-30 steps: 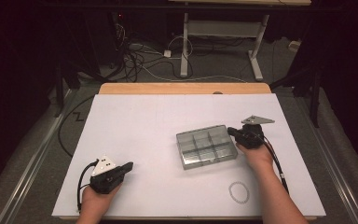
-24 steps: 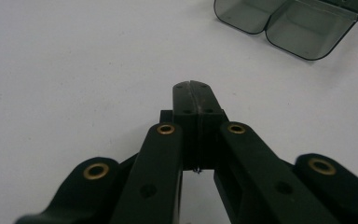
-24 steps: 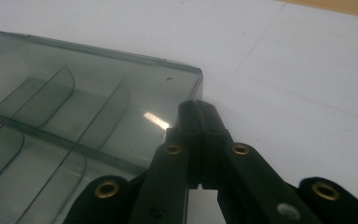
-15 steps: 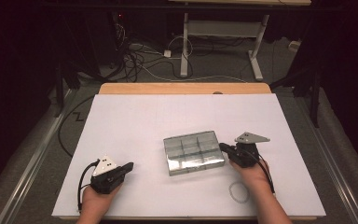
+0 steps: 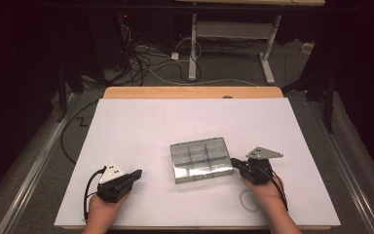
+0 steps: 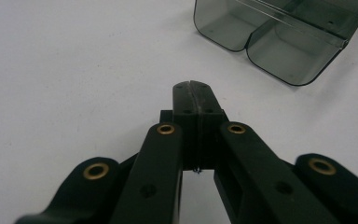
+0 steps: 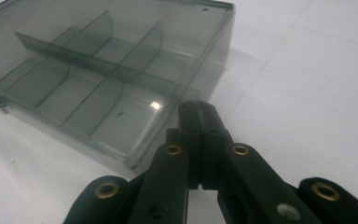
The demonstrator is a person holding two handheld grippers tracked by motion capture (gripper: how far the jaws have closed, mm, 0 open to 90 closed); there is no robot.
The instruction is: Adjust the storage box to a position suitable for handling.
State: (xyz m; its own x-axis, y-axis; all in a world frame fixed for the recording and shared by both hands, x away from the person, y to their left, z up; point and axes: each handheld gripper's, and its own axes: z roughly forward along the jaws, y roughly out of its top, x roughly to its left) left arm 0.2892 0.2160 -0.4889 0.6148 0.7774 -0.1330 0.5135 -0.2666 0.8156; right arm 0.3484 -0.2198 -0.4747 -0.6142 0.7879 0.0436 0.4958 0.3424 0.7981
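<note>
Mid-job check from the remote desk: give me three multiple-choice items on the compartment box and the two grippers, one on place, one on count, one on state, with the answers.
1. Where does the clear compartment box lie relative to the right gripper?
A. Just left of its tips, in the high view
B. Behind the person's forearm
C. On the floor

2. How many compartments does the box have?
A. Two
B. Six
C. Twelve

3. How do the left gripper jaws stand?
A. Wide open
B. Shut on the box
C. Shut, with nothing between them

Answers: 1 A, the tips meet the box's right side in the high view. 2 B, dividers form two rows of three. 3 C, the pads meet over bare white table.
</note>
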